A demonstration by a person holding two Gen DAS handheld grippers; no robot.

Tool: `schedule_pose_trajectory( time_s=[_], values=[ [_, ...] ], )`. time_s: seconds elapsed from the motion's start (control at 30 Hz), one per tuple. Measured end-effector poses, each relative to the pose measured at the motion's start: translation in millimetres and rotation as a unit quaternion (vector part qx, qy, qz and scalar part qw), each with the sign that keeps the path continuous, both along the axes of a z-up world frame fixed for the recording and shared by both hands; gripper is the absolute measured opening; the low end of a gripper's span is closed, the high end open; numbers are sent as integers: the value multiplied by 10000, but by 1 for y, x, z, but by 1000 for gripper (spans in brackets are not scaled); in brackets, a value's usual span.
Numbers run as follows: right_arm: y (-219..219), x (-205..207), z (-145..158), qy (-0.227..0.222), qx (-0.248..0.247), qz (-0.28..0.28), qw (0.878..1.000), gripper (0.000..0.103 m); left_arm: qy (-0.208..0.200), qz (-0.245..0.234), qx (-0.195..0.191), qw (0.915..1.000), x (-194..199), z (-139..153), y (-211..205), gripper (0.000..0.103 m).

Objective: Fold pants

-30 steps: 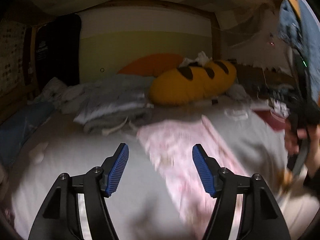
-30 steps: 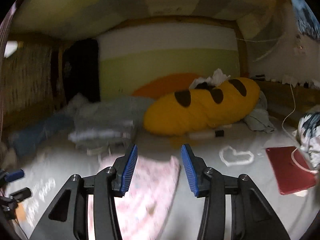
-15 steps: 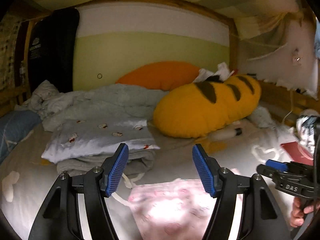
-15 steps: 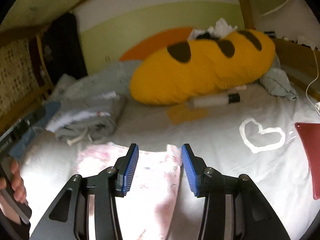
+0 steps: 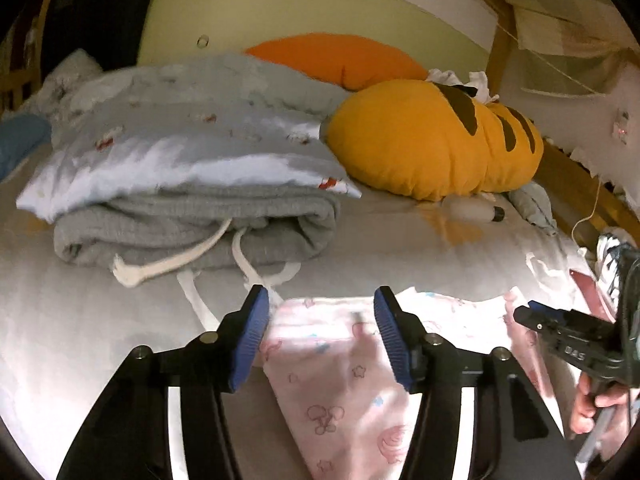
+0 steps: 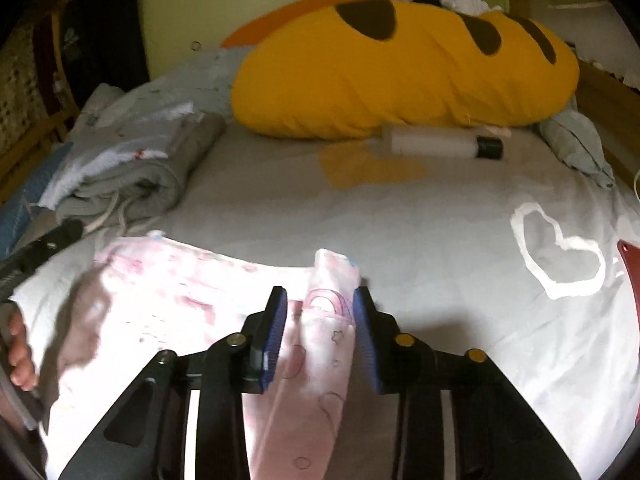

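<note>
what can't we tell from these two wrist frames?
- Pink pants: the legs run off the bottom edge in both views, so their length and lay are unknown.
- Right gripper: closing around a raised fold; whether the fingers pinch it yet is unclear.
- Left gripper: closing over the pants' edge; cloth contact can't be made out.
- Folded grey clothes: motion blur hides the print.

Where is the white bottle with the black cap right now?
In the right wrist view, the white bottle lies on its side on the bed sheet, against the front of the yellow pillow.
</note>
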State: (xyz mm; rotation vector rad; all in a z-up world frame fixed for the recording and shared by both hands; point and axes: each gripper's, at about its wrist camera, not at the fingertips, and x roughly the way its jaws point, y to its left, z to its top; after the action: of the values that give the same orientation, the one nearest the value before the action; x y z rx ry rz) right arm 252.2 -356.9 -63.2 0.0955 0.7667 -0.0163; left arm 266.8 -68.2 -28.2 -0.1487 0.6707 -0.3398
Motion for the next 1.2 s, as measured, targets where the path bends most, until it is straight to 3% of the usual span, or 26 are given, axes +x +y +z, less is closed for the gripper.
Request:
schedule_pose_trajectory(
  time_s=[0.07,0.17,0.4,0.53,0.57,0.63,0.73,0.83,0.9,1.03,1.07,1.2],
  values=[
    [-6,1,-1,23,75,-62,10000,13,211,-29,-100,9997,3,-7,2,56],
    [-14,0,-1,8,165,-69,9998,10,465,-54,-57,9989,8,-15,1,57],
    [-21,3,-7,123,176,30,9998,10,848,-372,-308,9952,13,-28,-5,67],
    [-30,8,-15,302,459,78,9985,15,816,-372,-100,9959,13,-33,-12,66],
    [-34,8,-16,306,591,42,9978,18,777,-335,-61,9964,12,-33,-13,62],
    [-41,8,-17,304,818,7,9962,19,651,-184,2,9977,11,-31,-12,29],
    [-48,8,-17,307,1117,-18,9933,19,380,-70,-7,9993,6,-24,-8,11],
    [-51,8,-18,289,1292,-28,9912,19,120,40,-75,9999,2,-16,-2,1],
    [-53,7,-19,295,1369,-49,9901,19,78,147,-78,9998,4,-15,3,0],
    [-54,6,-17,220,1307,-158,9911,43,314,127,-247,9991,10,-20,9,0],
    [-53,5,-16,160,1227,-191,9921,44,429,60,-340,9985,12,-22,10,1],
    [-53,5,-12,117,1089,-201,9938,44,591,-96,-454,9972,11,-24,5,32]
  ],
)
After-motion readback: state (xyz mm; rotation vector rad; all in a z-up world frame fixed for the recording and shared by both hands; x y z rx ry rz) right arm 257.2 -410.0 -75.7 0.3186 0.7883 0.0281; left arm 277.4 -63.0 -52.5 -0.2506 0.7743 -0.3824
